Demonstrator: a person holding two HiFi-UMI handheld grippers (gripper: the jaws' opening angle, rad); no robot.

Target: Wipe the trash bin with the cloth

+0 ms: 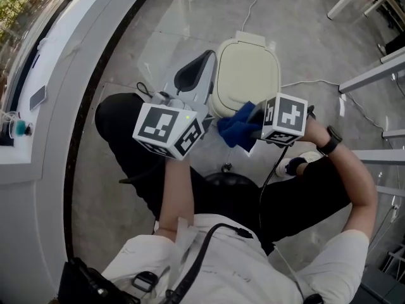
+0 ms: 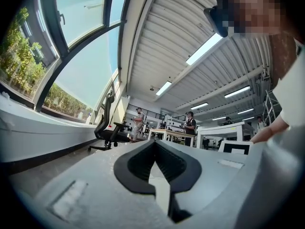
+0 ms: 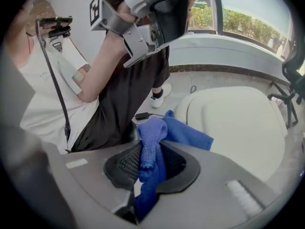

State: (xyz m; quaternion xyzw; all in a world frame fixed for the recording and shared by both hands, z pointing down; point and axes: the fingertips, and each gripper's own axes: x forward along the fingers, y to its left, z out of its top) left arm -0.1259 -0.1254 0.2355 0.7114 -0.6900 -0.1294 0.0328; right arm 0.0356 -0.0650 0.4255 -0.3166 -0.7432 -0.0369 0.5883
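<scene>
Trash bin (image 1: pixel 245 75), cream w/ lid down, stands on the grey floor (image 1: pixel 304 49) right ahead of my knees in the head view. My left tool (image 1: pixel 202 63) is held over the bin's left edge, marker cube toward me. Its jaws are tips together w/ nothing in them. My right tool (image 1: pixel 252 123) comes in from the right at the bin's near edge, clenched on the blue cloth (image 1: pixel 235 129). The cloth bunches out past the jaws and overlaps the near rim of the lid. Can't tell from up here if it's touching. A white cable (image 1: pixel 316 82) trails across the floor beyond the bin's right side.

Left gripper view: this tool is tipped up, away from the bin, toward the ceiling lights (image 2: pixel 206 48) and big windows (image 2: pixel 78 37). The black pads meet at the tips and grip nothing. An office chair (image 2: pixel 107 128) and a few people at tables stand far off across the room.

Right gripper view: jaws pinched on the cloth, a rolled fold standing up between the pads and the rest hanging down through the gap. A loose flap spills fwd toward the bin's lid, which fills the right half of the view just beyond the tips. My other arm, holding the left tool, shows up top.
</scene>
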